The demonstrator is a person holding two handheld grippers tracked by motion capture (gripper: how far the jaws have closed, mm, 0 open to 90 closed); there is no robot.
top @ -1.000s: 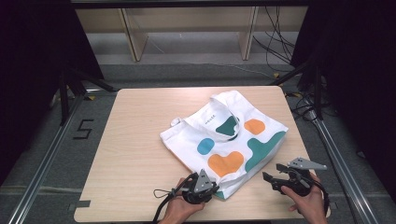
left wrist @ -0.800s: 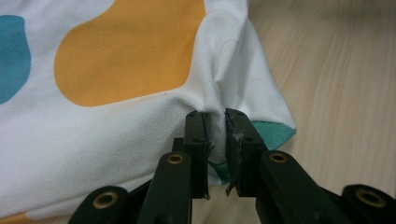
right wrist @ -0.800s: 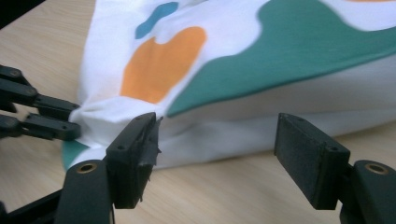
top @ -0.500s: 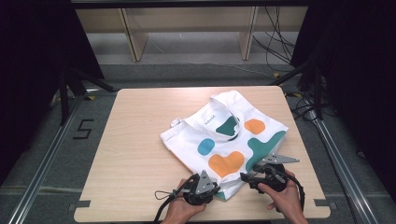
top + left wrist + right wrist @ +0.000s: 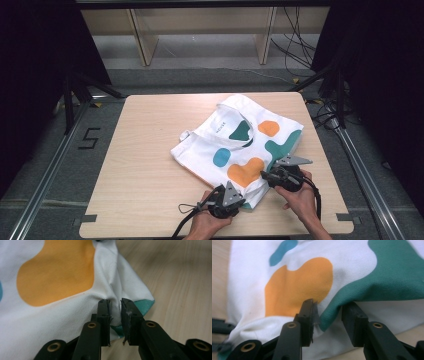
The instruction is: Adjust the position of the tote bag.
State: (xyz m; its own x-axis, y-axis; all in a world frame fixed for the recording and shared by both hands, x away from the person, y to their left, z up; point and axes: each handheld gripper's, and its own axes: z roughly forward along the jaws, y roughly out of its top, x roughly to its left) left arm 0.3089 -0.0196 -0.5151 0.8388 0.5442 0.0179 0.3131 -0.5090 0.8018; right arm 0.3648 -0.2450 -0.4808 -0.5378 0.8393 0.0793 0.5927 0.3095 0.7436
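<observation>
A: The white cloth bag point(image 5: 240, 145), printed with orange, teal and blue blobs, lies flat on the right half of the wooden table point(image 5: 145, 165), with its near corner pointing at the person's side.

B: What is different from a second ago?

A: The bag itself has hardly shifted. The right gripper point(image 5: 272, 176) was off the cloth, out at the table's right edge, with its jaws spread wide. Now it has slid in over the bag's near right edge, and its jaws have just been closing. In the right gripper view a raised fold of the teal-printed fabric point(image 5: 329, 315) sits between them, but there is a gap on one side, so the pads do not yet pinch it.

B: And the left gripper point(image 5: 239, 200)?

A: It is clamped on the bag's near corner, as it was before. The left gripper view shows a thin pinch of white cloth point(image 5: 115, 307) squeezed between the two black jaws, with the orange patch point(image 5: 57, 272) just beyond.

B: So what does that mean for the work?

A: Likely the person is securing a second hold. Once the right jaws bite, both near points are gripped and the bag could be lifted or folded.
</observation>
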